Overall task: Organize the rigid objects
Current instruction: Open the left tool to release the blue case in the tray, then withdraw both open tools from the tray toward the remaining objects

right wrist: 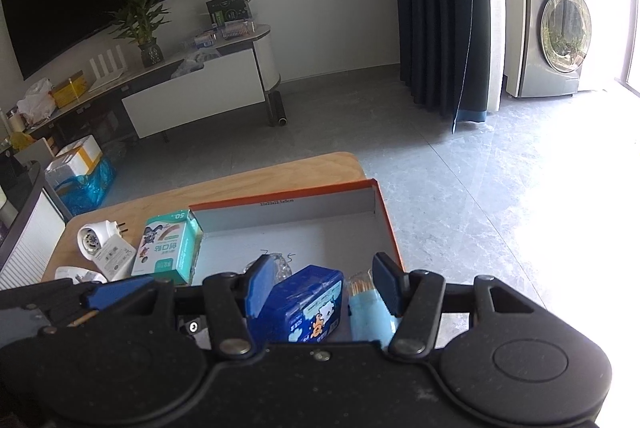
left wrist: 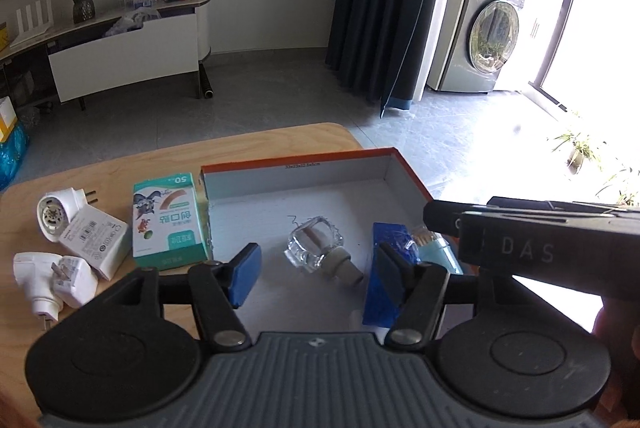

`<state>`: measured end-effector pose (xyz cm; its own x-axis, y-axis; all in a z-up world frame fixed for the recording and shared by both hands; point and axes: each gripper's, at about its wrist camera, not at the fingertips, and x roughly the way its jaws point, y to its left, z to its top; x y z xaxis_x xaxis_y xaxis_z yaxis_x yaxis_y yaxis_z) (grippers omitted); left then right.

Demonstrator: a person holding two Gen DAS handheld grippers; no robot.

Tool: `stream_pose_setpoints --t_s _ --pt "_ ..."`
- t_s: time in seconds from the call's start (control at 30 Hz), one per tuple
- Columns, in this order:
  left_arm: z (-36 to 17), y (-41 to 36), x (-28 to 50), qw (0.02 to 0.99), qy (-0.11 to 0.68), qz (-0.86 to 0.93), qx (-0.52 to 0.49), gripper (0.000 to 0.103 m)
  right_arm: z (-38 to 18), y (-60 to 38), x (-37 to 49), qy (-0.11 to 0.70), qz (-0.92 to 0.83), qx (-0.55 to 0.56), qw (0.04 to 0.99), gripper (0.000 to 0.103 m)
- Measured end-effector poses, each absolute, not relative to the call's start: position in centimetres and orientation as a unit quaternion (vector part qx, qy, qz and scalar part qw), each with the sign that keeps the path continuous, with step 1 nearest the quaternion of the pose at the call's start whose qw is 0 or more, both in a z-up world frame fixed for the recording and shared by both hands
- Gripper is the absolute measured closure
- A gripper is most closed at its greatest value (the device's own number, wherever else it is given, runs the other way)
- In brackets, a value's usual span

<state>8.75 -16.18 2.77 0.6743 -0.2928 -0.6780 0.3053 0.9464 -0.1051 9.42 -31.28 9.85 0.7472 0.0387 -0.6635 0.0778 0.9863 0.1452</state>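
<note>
Desk [left wrist: 256,144]: light wood, rounded corner, grey tiled floor beyond it.

Box [left wrist: 404,170]: shallow, open-topped, orange outside, white inside, on the right part of the desk. Contents: 1 glass bottle [left wrist: 316,248] lying on its side near the middle of the floor of the box; 1 blue case [right wrist: 304,302] with a cartoon label toward the near right; 1 pale blue tube of toothpicks [right wrist: 366,304] just beside the case, next to the right wall.

Outside the box, left: 1 green-and-white plaster carton [left wrist: 170,224] lying flat, touching the left wall of the box. Further left, 4 white plug adapters [left wrist: 86,232] in a loose cluster, some touching one another.

Left tongs [left wrist: 316,274]: jaws partly apart, blue pads clear of everything; the glass bottle lies just beyond and between them, not gripped.

Right tongs [right wrist: 326,288]: jaws partly apart over the near right of the box. The blue case and the toothpick tube sit between the pads; whether either pad touches them cannot be told. From the left wrist view, the body of the right tongs crosses in front of the right wall of the box and hides part of the tube.

Background: low TV cabinet [right wrist: 192,92] with potted plant [right wrist: 140,24], dark curtain [right wrist: 440,8], washing machine [right wrist: 556,40].
</note>
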Motion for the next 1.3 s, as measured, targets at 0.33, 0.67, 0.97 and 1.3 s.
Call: stream_pose_setpoints --t_s 0.33,0.67,0.97,1.3 --pt "3.4 -13.6 8.1 0.922 0.363 -0.135 0.01 0.033 10.0 -29.3 9.2 0.359 0.001 0.077 0.93 0.035" --pt "3.4 -11.1 7.9 0.926 0.36 -0.113 0.004 0.033 10.2 -27.6 9.3 0.363 0.011 0.07 0.929 0.035" --pt "3.7 -9.3 7.9 0.93 0.355 -0.1 -0.001 0.033 10.1 -25.7 9.3 0.369 0.027 0.059 0.927 0.035" --pt "3.5 -7.2 7.9 0.931 0.355 -0.087 -0.006 0.033 9.9 -23.3 9.7 0.375 0.045 0.047 0.925 0.035"
